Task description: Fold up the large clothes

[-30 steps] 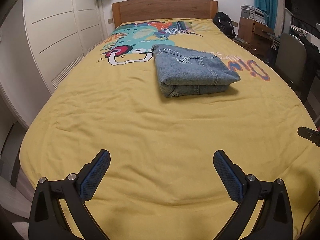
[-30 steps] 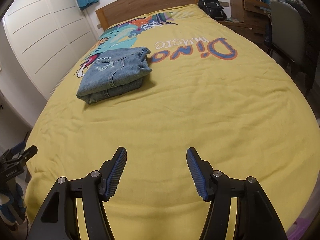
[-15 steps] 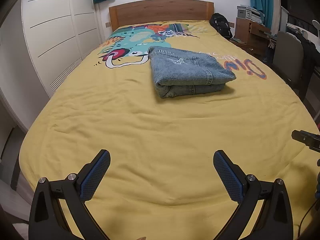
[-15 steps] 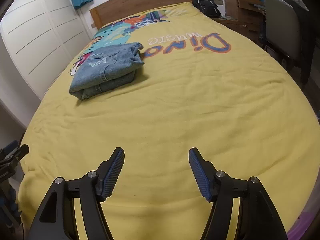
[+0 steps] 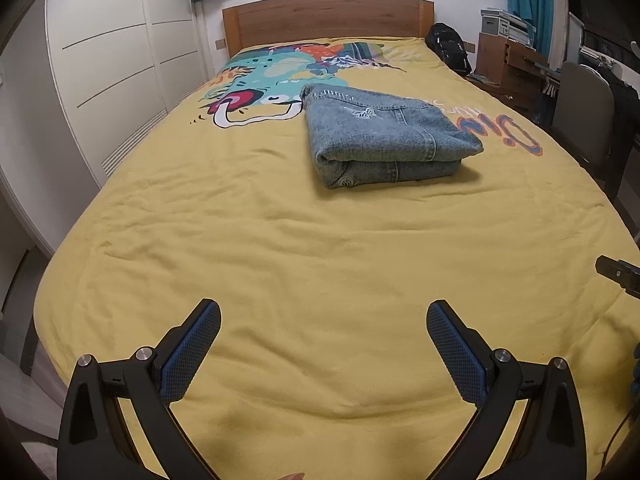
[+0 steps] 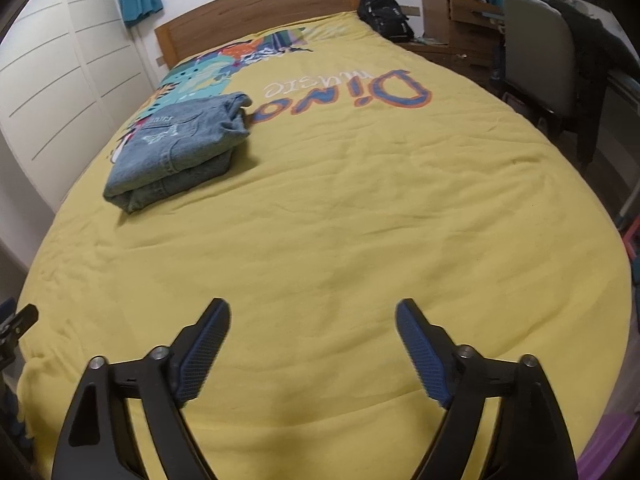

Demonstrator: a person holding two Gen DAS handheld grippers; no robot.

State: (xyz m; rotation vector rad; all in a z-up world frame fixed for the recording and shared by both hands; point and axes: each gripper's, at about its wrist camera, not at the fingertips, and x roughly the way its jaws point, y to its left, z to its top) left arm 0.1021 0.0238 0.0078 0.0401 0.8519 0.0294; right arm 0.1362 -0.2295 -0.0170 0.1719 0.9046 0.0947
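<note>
The folded denim garment (image 5: 386,136) lies on the yellow bedspread (image 5: 320,264) in the upper half of the bed, its far end over the cartoon print and its near, rolled edge facing the foot. In the right wrist view the same bundle (image 6: 180,156) sits toward the left side of the bed, with the "Dino" lettering (image 6: 360,94) just beside its right corner.

Between the bundle and both tongs stretches a broad, bare run of wrinkled spread. The left tongs (image 5: 323,320) hang over the foot of the bed with their jaws wide apart and nothing between them. The right tongs (image 6: 313,316) have just been opening and also stand wide, only spread showing between the blue pads (image 6: 420,352).

The bed's left edge runs close along white wardrobe doors (image 5: 112,80). The wooden headboard (image 5: 328,20) closes the far end. On the right, a black backpack (image 6: 384,16), a wooden desk (image 6: 456,20) and a chair (image 6: 536,52) stand near that edge.
</note>
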